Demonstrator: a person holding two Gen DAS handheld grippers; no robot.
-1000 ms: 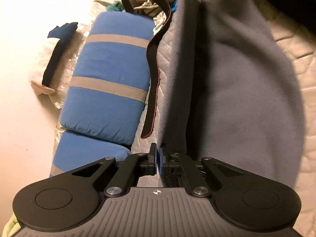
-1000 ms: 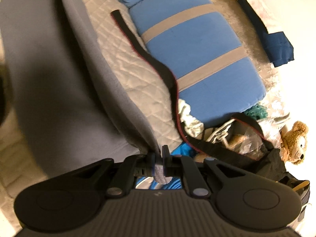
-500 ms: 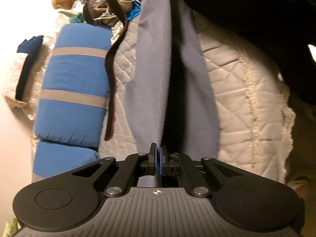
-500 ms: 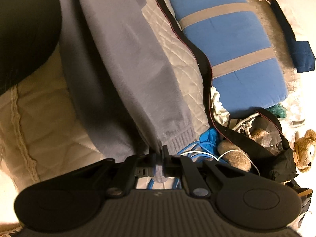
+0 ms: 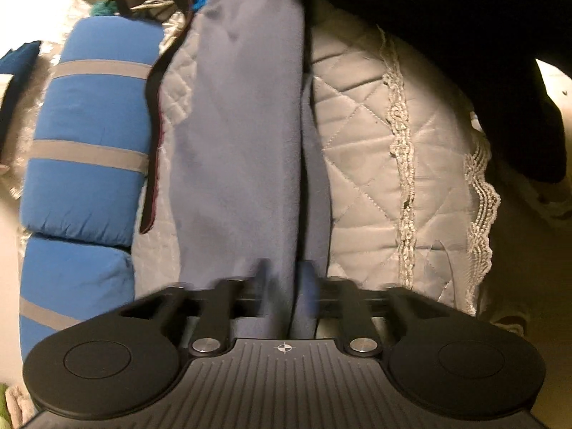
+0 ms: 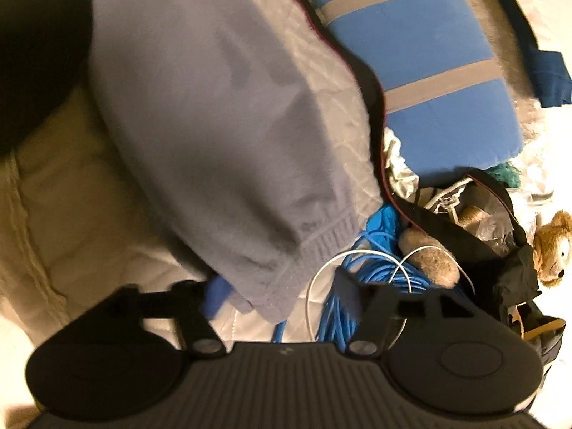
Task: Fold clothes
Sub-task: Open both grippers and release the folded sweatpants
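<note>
A grey fleece garment (image 5: 243,125) lies folded lengthwise on the white quilted bedspread (image 5: 357,178). In the left wrist view it runs straight away from my left gripper (image 5: 286,271). The jaws stand a little apart and blurred, with the near end of the cloth loose between them. In the right wrist view the grey garment (image 6: 214,107) ends in a ribbed cuff (image 6: 321,243), which lies on the quilt (image 6: 89,214). My right gripper (image 6: 279,286) stands wide open around that cuff's corner, neither finger touching it.
A blue bolster (image 5: 93,143) with grey bands lies along the far side, with a black strap (image 5: 153,125) beside it. Blue cable (image 6: 368,275), a black bag (image 6: 482,232) and a teddy bear (image 6: 554,250) sit by the cuff. Something dark (image 5: 464,35) looms over the quilt's lace edge (image 5: 479,196).
Both grippers were shut on the garment's ends and have opened, the right one widely. The garment came down from hanging taut and now lies flat on the quilt.
</note>
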